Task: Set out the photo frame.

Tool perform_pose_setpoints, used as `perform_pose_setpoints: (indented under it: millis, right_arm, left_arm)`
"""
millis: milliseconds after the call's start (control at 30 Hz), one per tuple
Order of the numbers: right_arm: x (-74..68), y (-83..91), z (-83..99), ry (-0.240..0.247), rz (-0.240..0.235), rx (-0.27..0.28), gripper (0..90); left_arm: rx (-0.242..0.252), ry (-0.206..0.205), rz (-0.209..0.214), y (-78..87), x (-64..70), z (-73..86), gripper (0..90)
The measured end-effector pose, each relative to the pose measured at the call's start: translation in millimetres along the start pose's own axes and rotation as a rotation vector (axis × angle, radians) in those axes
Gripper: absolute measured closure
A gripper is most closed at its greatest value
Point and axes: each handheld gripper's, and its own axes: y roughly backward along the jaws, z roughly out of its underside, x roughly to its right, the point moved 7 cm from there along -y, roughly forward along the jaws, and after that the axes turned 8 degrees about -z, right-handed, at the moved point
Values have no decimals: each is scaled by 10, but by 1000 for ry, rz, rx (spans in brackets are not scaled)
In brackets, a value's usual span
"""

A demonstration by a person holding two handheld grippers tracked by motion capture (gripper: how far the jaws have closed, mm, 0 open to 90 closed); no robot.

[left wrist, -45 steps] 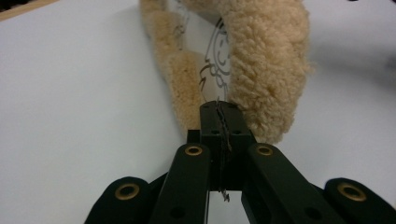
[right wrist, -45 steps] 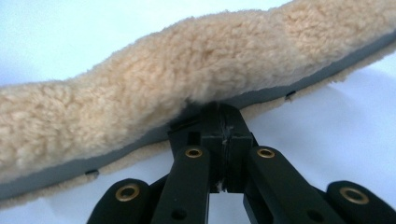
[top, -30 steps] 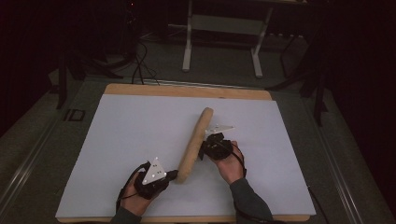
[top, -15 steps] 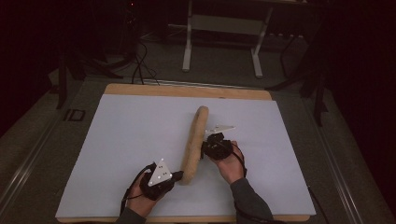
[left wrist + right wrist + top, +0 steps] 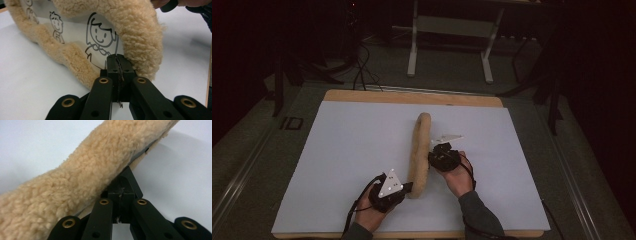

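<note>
A long tan fleece cloth lies folded on the white sheet, running from far to near. Its inner side is white with cartoon figures. My left gripper is at the cloth's near end, jaws shut on the edge of the printed lining. My right gripper is against the cloth's right side about halfway along, jaws shut on its lower edge. The fleece passes over the right jaws and hides their tips.
The white sheet covers a wooden board whose edge shows at the far side. Beyond the table stand a metal frame and floor cables. The surroundings are dark.
The cloth has swung from a slant to nearly straight, its far end shifting left. My left gripper slid right to the near end; the right one drew slightly nearer.
</note>
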Motion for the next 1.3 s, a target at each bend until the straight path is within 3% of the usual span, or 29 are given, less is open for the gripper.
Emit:
perform_pose_setpoints:
  millis: [900, 1033, 1300]
  right_arm:
    - [-80, 14, -15, 32, -71, -18, 898]
    - [-72, 88, -9, 28, -70, -22, 843]
    - [-54, 330, -32, 12, -71, -6, 683]
  left_arm:
    - [11, -14, 11, -133, 88, -65, 900]
    - [8, -20, 8, -119, 72, -65, 898]
    - [17, -1, 2, -49, -17, -79, 782]
